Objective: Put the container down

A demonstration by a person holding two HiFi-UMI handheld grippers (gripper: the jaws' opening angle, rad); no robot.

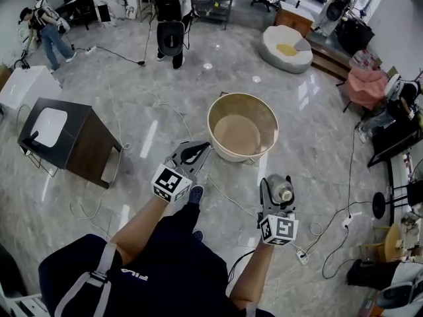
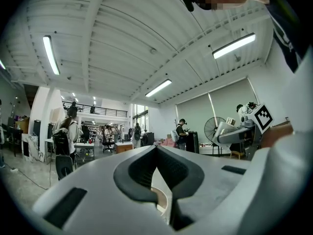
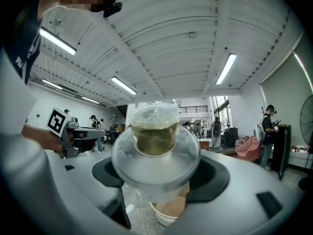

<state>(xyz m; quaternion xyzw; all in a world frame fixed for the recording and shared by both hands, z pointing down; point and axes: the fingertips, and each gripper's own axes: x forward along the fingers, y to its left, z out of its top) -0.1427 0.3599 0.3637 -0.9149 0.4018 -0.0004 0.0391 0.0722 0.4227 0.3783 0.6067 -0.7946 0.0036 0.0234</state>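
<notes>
1. A person stands on a grey marble floor (image 1: pixel 310 144) and holds a gripper in each hand, both pointing toward a large round beige tub (image 1: pixel 242 96) on the floor ahead.
2. The right gripper (image 1: pixel 279 189) is on the person's side of the tub, off its near right rim and not touching it.
3. Its jaws pinch a clear plastic container (image 3: pixel 155 141), one dark pad on each side of the container's wider part.
4. The container sits right between those jaws, held in the air, and its narrower part extends beyond them with olive-yellow contents inside.
5. In the right gripper view, the tub shows below and beyond the container, apart from it.
6. The left gripper (image 1: pixel 201 147) hovers just beside the tub's near left rim.
7. Its jaws are pressed together at the tips with nothing between them.
8. Thin cables (image 1: pixel 225 193) trail over the floor on the person's side of the tub.
</notes>
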